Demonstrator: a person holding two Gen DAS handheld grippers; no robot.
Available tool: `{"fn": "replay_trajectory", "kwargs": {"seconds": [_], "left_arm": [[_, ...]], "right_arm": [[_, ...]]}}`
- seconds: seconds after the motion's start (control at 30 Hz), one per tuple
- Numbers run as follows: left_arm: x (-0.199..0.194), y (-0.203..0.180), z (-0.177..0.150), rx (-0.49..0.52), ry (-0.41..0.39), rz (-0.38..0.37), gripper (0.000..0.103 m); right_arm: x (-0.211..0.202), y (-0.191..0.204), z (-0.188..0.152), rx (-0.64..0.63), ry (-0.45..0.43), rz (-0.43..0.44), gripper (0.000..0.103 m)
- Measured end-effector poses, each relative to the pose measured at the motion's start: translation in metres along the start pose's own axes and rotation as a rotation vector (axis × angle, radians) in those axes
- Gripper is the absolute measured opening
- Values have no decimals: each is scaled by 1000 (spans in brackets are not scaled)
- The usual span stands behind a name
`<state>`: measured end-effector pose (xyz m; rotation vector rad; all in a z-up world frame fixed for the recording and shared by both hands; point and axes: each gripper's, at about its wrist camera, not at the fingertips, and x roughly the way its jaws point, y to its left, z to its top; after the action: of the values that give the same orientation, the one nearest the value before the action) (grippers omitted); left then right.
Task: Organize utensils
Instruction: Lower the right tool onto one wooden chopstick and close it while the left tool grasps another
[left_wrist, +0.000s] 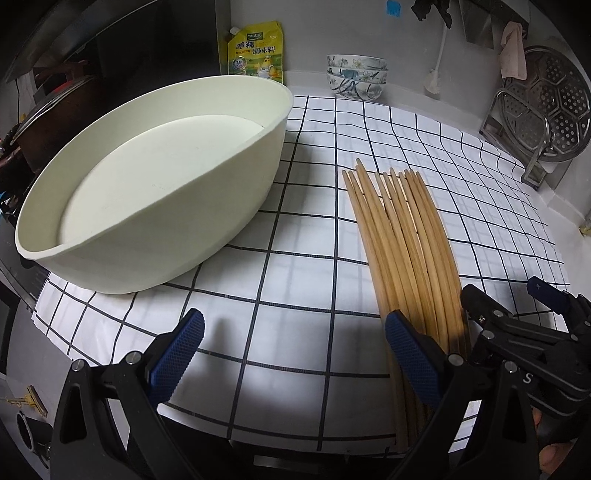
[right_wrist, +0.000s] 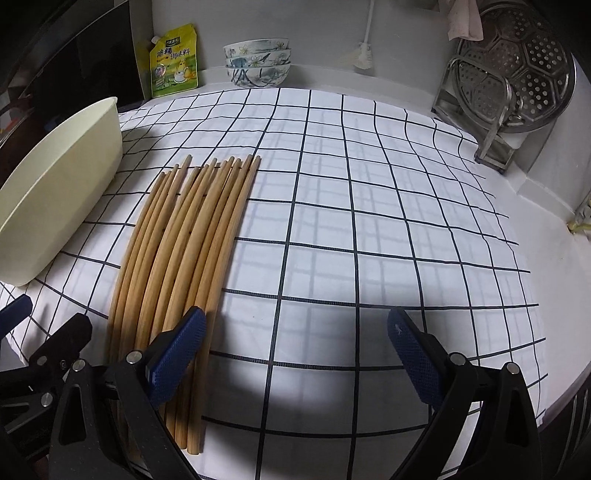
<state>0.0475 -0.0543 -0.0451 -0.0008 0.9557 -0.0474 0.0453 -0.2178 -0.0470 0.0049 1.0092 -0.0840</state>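
Note:
Several wooden chopsticks (left_wrist: 402, 243) lie side by side on a white cloth with a dark grid (left_wrist: 280, 321); they also show in the right wrist view (right_wrist: 184, 258). A cream oval tub (left_wrist: 155, 192) stands empty on the cloth to their left, also seen at the left edge of the right wrist view (right_wrist: 62, 184). My left gripper (left_wrist: 295, 358) is open and empty over the cloth, its right finger next to the chopsticks' near ends. My right gripper (right_wrist: 295, 358) is open and empty, its left finger over the chopsticks' near ends.
Stacked patterned bowls (left_wrist: 356, 75) and a yellow seasoning pouch (left_wrist: 255, 51) stand by the back wall. A perforated steel steamer tray on a rack (left_wrist: 546, 110) stands at the back right. A cooker and pot lid (left_wrist: 44, 110) are on the left.

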Motion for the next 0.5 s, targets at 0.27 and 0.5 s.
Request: {"fn": "replay_trajectory", "kwargs": {"seconds": [0.27, 0.5], "left_arm": [[2, -1, 1, -6, 2, -8, 97], [6, -7, 2, -6, 5, -4, 97]], "right_arm": [[4, -4, -3, -25, 27, 2, 94], [6, -20, -5, -2, 24, -3, 94]]}}
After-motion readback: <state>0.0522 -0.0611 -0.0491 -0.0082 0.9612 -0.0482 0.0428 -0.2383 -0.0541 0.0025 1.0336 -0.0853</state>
